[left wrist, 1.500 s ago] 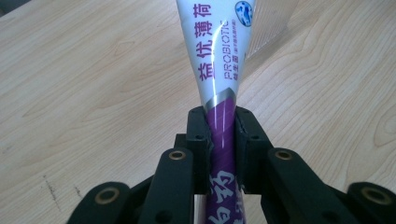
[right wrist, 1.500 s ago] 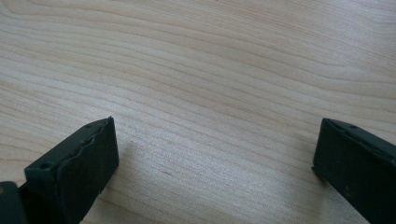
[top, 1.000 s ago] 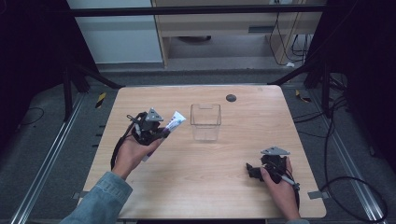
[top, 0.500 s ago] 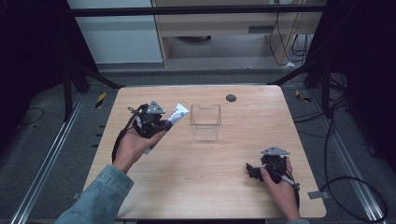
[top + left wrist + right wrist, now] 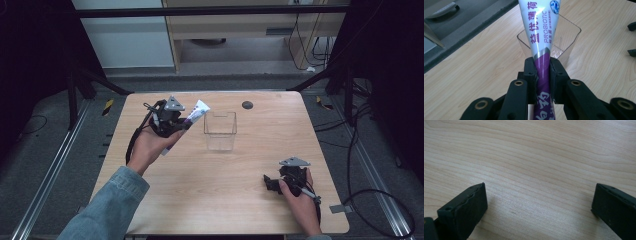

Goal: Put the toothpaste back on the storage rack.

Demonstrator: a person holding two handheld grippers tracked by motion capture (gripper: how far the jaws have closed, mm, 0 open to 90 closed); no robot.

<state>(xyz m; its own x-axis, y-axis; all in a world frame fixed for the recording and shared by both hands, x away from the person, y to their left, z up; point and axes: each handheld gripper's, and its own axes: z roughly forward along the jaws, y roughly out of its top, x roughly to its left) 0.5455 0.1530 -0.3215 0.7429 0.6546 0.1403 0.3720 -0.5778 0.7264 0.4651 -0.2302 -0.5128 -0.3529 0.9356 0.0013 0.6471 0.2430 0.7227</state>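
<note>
A white and purple toothpaste tube (image 5: 194,116) (image 5: 542,37) is held up in the air, just left of a clear plastic box (image 5: 220,131) (image 5: 564,40) on the wooden table. My left gripper (image 5: 172,124) (image 5: 542,72) is shut on the tube's purple part, and the tube's flat white end points toward the box. My right gripper (image 5: 272,182) (image 5: 539,205) rests low over the table near the front right, jaws wide apart with bare wood between them.
A small dark round disc (image 5: 247,105) lies on the table (image 5: 210,200) behind the box. Metal rails and cables run along the floor on both sides, and a cabinet stands beyond the far edge.
My left gripper has carried the tube up and to the right, closer to the clear box. The right gripper has stayed in place.
</note>
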